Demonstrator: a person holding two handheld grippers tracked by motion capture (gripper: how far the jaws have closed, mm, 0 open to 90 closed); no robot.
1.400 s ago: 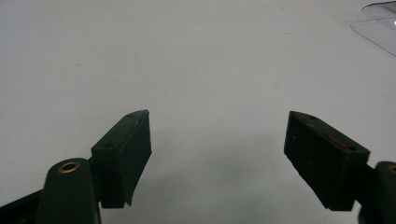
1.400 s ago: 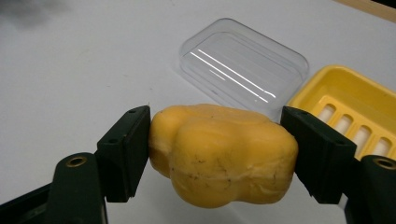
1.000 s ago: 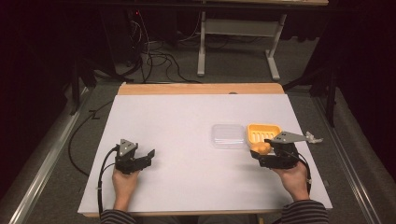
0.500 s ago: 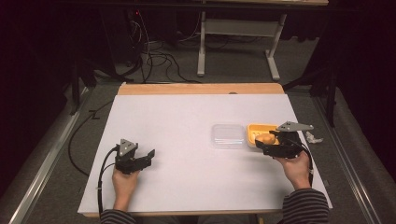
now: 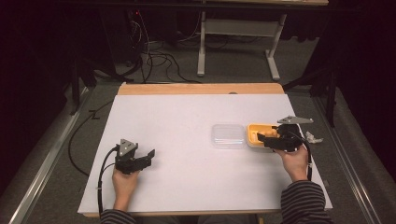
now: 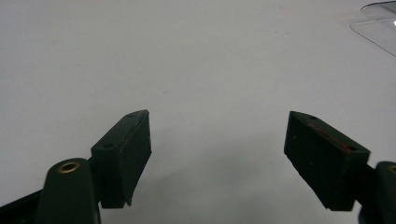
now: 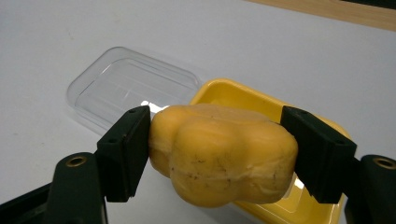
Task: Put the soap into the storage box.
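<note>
My right gripper (image 7: 215,135) is shut on a lumpy yellow piece of food (image 7: 222,154), held just above the near end of a yellow tray (image 7: 233,95). In the high view that right gripper (image 5: 265,136) sits at the tray's (image 5: 252,131) right side, the yellow food (image 5: 270,133) between its jaws. A clear plastic lid (image 5: 228,135) lies flat just left of the tray, and its surface (image 7: 128,86) also appears beyond the jaws. My left gripper (image 5: 147,157) rests open on the white table at the lower left; its jaws (image 6: 217,158) stand wide apart with nothing between them.
A white table top (image 5: 187,140) with a wooden far edge (image 5: 201,88). A small crumpled whitish scrap (image 5: 314,137) lies right of the right gripper. The lid's corner (image 6: 378,23) shows at the far upper right of the left gripper view. Cables and a metal stand beyond the table.
The right gripper, with the yellow food in it, has moved forward and slightly left, from the tray's near side to over the tray. The left gripper has stayed put.
</note>
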